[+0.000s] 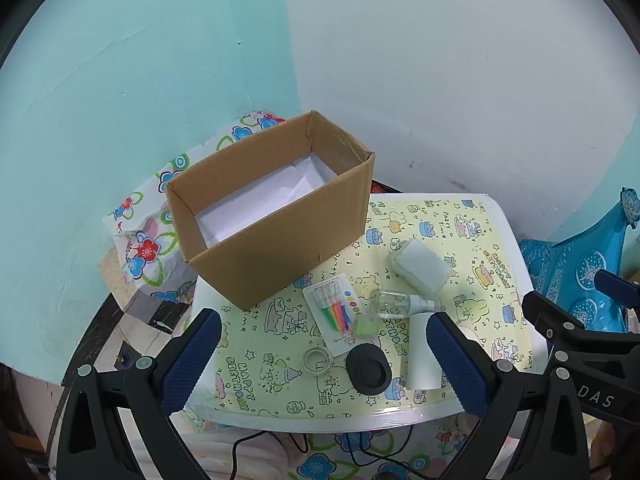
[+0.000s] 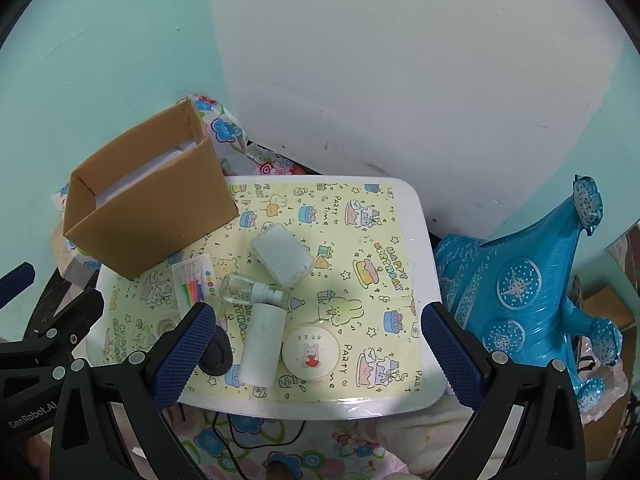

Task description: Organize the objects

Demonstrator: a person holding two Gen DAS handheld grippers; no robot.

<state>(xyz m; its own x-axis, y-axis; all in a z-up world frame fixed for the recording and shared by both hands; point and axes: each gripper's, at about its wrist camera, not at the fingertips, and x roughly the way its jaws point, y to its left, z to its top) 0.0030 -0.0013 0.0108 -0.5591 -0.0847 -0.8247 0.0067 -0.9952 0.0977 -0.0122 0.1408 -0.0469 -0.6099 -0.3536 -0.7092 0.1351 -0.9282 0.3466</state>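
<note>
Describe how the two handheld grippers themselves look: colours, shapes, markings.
Both the left gripper and the right gripper share one build: black plastic frames with silver round screws and two long fingers faced with dark blue, finely textured pads. White lettering marks the black bodies. No sleeves or cables on them show.

A wall (image 2: 400, 80) painted pale white meets a mint-green section (image 1: 120, 60) at left. A small white table (image 2: 424, 240) under a yellow birthday-print mat (image 2: 360, 240) stands against it, with floral cloth (image 1: 140, 240) behind and a blue, possibly inflatable, foil shape (image 2: 520, 280) at right.
</note>
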